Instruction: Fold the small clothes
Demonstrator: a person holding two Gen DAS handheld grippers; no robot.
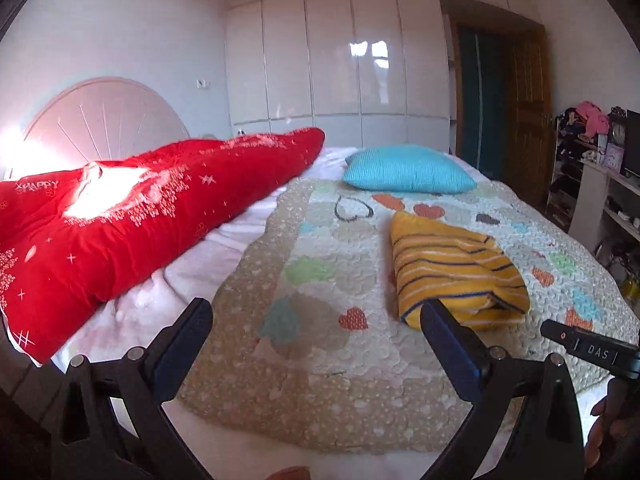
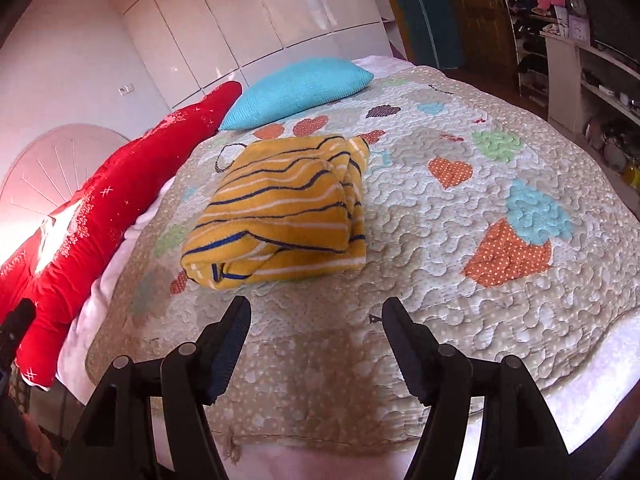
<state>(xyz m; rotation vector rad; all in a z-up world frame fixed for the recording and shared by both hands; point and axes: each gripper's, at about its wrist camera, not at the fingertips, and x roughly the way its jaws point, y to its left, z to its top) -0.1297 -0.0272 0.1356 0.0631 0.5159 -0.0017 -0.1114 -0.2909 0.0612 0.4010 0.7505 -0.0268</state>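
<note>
On the quilt [image 2: 460, 240], folded striped garment [image 2: 280, 216] just beyond both released, empty tools [image 1: 316, 312] [image 2: 316, 312].

Black plastic left gripper [image 1: 316, 320], blue-padded fingers [image 1: 448, 332], silver screws, matching right gripper [image 2: 316, 316]

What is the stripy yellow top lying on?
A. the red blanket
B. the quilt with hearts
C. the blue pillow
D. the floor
B: the folded yellow top sits on the quilt with hearts, apart from the blue pillow and the red blanket.
</note>
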